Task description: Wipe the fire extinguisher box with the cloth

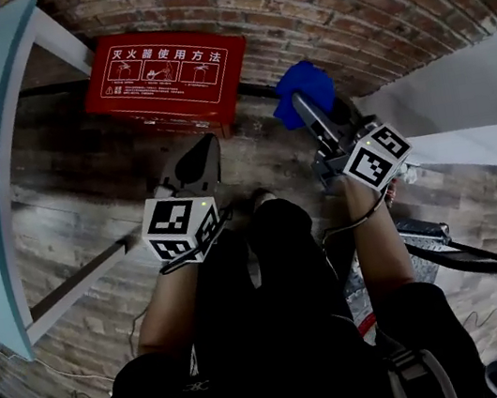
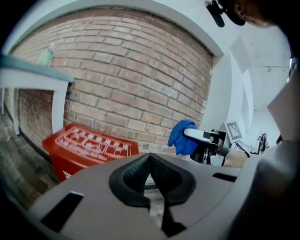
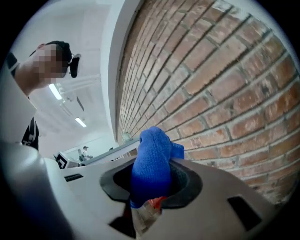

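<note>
Two grippers held out ahead of me: the cloth (image 3: 152, 164) is pinched in the right gripper (image 1: 315, 117), and the fire extinguisher box (image 1: 165, 76) sits apart from both.
From my head view, both forearms stretch forward over my dark trousers. My left gripper (image 1: 197, 166) is nearer me and the right reaches on toward the brick wall (image 1: 338, 6). Only the right gripper view shows the hold plainly: its jaws are clamped on the bunched, fuzzy blue cloth, which pokes up past the tips, with rough bricks close behind. The left gripper view shows my left jaws pressed together with nothing between them. Beyond them is the box, flat and red with white printed diagrams on its face. It rests on the wooden floor (image 1: 82, 175) at the foot of the wall.
</note>
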### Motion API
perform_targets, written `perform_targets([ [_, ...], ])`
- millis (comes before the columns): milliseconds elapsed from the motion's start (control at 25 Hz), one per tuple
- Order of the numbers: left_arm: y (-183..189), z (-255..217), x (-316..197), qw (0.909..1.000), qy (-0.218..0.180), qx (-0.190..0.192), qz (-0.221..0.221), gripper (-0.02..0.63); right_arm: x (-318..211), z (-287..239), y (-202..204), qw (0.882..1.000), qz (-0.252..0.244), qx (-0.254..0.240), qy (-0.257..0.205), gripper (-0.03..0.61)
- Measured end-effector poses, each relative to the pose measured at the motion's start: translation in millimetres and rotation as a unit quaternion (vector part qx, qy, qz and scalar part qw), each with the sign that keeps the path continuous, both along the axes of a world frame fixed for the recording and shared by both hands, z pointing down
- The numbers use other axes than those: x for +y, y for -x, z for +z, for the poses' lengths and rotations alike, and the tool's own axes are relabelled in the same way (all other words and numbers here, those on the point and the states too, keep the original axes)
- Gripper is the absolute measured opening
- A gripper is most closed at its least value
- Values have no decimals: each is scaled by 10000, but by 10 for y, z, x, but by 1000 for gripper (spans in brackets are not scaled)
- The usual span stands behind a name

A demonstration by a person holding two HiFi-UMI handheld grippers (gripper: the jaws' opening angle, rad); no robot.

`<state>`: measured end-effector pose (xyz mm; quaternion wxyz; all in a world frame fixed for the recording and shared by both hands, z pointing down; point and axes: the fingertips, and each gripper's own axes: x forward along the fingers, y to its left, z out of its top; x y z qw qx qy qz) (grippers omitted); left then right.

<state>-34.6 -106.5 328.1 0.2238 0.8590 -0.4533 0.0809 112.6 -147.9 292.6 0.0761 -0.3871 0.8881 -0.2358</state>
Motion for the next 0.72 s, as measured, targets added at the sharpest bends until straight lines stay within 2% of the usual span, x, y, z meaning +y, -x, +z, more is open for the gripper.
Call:
perform_targets([
  [120, 48, -1009, 101, 9990, -413, -110, 90, 8, 251, -761, 109, 9999, 129, 75, 11, 126],
  [200, 116, -1658, 192, 9979, -644, -53, 90, 8, 432, -1285, 213, 9999, 152, 7, 28, 126],
  [320, 271, -2550, 424, 9969, -736, 275, 29, 8, 758, -2109, 381, 9996, 246, -116, -5, 126],
  [440, 424, -3357, 701, 9949, -763, 658, 71, 8, 1114, -2933, 495, 9984, 472, 86, -302, 126],
  [560, 527, -3887, 901, 9960, -667, 588, 43, 8, 1388, -3624, 538, 9939, 878, 289, -599, 126],
  [720, 612, -4252, 1112, 9970, -431, 634, -37, 8, 1659, -4206, 583, 9837, 1437, 489, -962, 126],
])
